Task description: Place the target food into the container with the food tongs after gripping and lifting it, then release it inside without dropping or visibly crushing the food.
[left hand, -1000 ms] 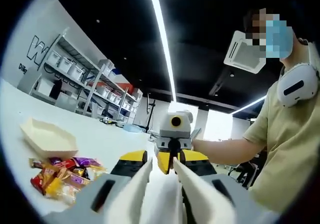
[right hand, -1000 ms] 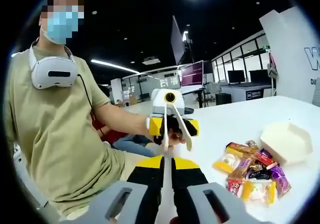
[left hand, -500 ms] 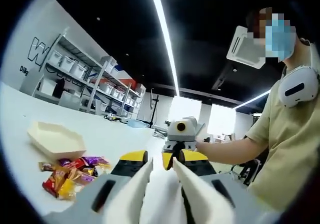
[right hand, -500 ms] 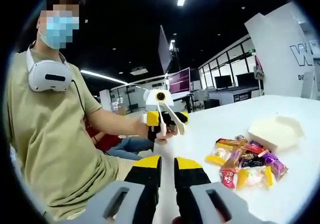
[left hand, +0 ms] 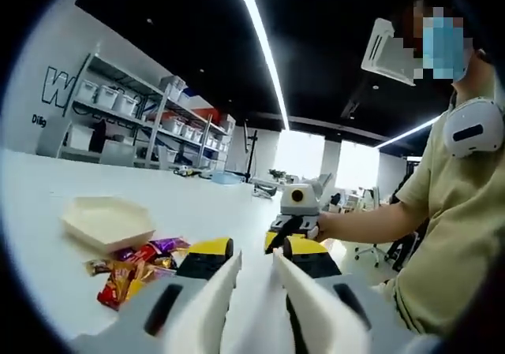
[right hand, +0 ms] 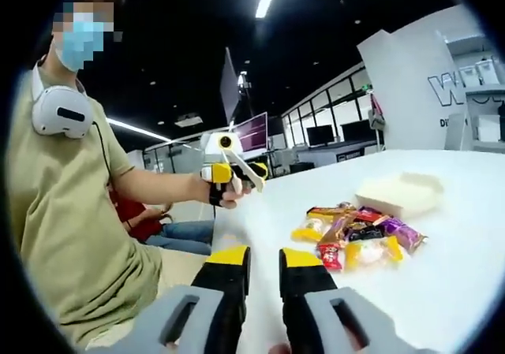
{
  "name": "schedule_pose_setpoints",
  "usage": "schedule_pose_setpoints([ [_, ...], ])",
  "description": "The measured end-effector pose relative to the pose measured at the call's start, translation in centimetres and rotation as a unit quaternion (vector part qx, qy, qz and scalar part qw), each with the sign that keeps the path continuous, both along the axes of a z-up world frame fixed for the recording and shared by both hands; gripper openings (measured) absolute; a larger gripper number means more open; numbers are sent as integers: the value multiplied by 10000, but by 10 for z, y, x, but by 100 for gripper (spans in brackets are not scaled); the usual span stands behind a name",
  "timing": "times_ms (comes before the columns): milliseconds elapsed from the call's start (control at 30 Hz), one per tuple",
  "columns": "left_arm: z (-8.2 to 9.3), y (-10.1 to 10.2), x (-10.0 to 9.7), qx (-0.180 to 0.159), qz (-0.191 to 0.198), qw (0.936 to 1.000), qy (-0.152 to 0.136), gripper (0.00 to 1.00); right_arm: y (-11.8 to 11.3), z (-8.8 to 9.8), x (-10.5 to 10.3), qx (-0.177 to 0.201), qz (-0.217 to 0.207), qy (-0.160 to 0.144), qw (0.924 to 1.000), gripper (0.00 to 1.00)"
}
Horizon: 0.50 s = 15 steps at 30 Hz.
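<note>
Both grippers hover above the white worktop (right hand: 442, 291), empty: the left gripper (left hand: 256, 271) with white tong blades spread, the right gripper (right hand: 264, 267) with its jaws parted. Wrapped snacks (right hand: 355, 232) lie piled just beside the pale container (right hand: 398, 195), well apart from both.

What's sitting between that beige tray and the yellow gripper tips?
A pile of wrapped snacks lies between the tray and the right gripper, in the right gripper view.

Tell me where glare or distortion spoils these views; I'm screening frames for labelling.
Left gripper view: ceiling light strip blown out, shelving bowed by the fisheye. Right gripper view: snack pile sharp, white table bright but readable.
</note>
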<state>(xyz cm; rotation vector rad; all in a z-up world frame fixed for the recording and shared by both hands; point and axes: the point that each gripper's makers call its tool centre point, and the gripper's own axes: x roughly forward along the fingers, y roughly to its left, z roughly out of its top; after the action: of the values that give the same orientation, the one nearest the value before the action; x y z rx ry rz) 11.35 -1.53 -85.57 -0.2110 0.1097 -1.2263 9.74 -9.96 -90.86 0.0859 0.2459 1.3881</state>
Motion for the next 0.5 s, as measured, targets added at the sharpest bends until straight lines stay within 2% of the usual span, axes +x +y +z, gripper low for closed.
schedule_pose_setpoints([
  [200,-5,5,0,247,10,9997,6,24,-10,-7,21,-146,-656,-172,9976,15],
  [500,-6,13,3,643,-9,9979,-31,24,-13,-9,36,-80,-1184,-332,9924,29],
])
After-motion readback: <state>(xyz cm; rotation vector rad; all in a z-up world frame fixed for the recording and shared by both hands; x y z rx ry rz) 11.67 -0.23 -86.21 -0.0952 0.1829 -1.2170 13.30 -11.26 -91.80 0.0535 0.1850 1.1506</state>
